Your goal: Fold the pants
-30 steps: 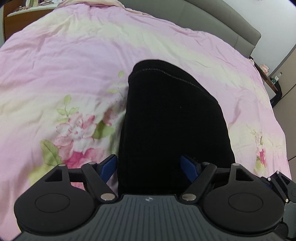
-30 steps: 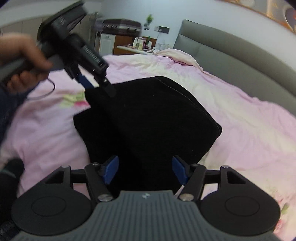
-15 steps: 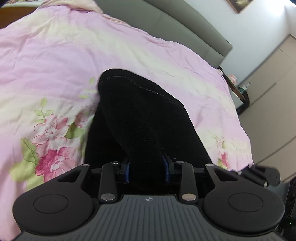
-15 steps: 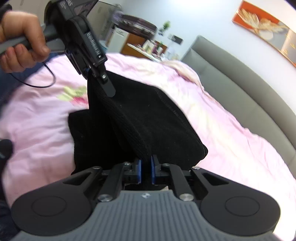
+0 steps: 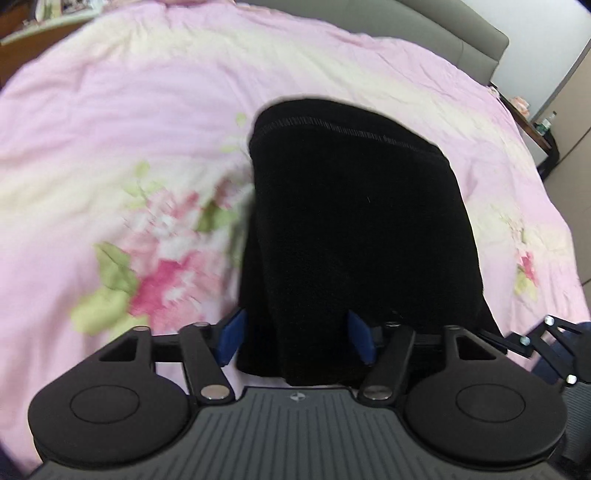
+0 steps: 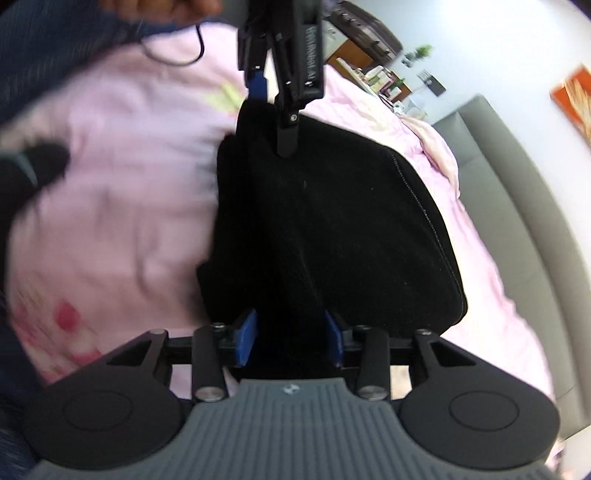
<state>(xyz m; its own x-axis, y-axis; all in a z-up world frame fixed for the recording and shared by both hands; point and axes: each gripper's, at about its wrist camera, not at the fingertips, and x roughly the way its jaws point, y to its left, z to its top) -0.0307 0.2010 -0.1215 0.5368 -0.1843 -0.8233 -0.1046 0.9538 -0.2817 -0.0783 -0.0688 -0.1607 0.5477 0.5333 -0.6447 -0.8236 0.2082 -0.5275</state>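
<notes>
Left gripper (image 5: 295, 338): sitting at the bottom centre of its own view, pointing steeply down over the near edge of the pants (image 5: 354, 236); jaws opening, blue pads (image 5: 232, 336) standing apart on either side of a fold of black cloth, not pressing on it; in the right wrist view the same gripper (image 6: 275, 110) is coming down from the top centre of the frame onto the far corner of the cloth, a person's hand (image 6: 173, 5) showing at the top edge behind it, with a dark blue sleeve (image 6: 55, 48) at upper left.

Right gripper (image 6: 290, 341): lying at the bottom centre of its view, pointing down and forward; jaws opening, partly apart, a ridge of black cloth running between the pads without being pinched.

Pants: black, folded into a thick block, lying mid-frame on the pink flowered bedspread (image 5: 129, 147); a stitched hem showing along the far edge.

Surroundings: grey padded headboard (image 6: 517, 206) along the right; an orange picture (image 6: 572, 96) at upper right; a cluttered wooden shelf (image 6: 373, 70) at top centre.

Writing: white lettering on the left gripper's side, too blurred to read.
</notes>
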